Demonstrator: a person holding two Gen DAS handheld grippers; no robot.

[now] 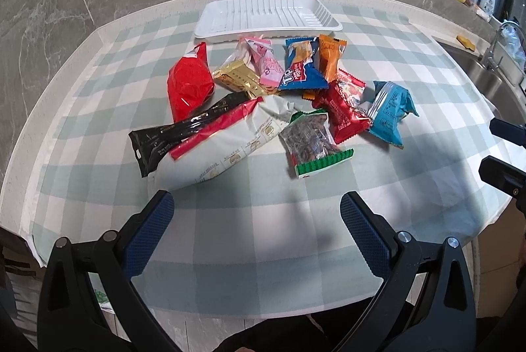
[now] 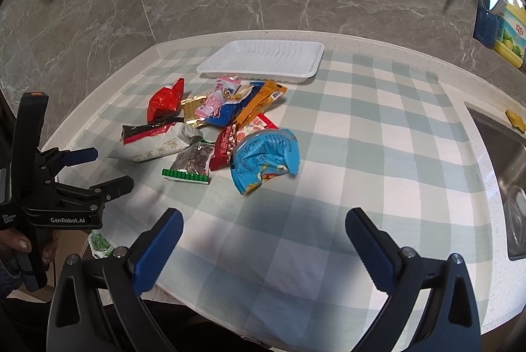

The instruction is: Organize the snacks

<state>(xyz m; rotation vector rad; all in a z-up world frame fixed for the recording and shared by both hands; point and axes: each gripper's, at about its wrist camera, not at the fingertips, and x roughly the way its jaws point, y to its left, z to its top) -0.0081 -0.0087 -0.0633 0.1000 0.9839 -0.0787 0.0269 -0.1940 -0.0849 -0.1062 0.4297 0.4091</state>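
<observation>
On the tabletop [image 1: 411, 187] snacks [image 1: 263, 108] lie heaped just before a white tray [image 1: 268, 15]; left gripper [image 1: 256, 214] and right gripper [image 2: 264, 230] hover near, both spread wide, holding nothing

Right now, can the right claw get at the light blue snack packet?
Probably yes. The right claw is open, and the light blue packet lies at the pile's near edge with only bare checked cloth between them; nothing lies on top of it.

The snack packets [image 1: 263, 102] lie heaped on the tablecloth [image 1: 394, 181], the tray [image 1: 268, 15] just behind them.
</observation>
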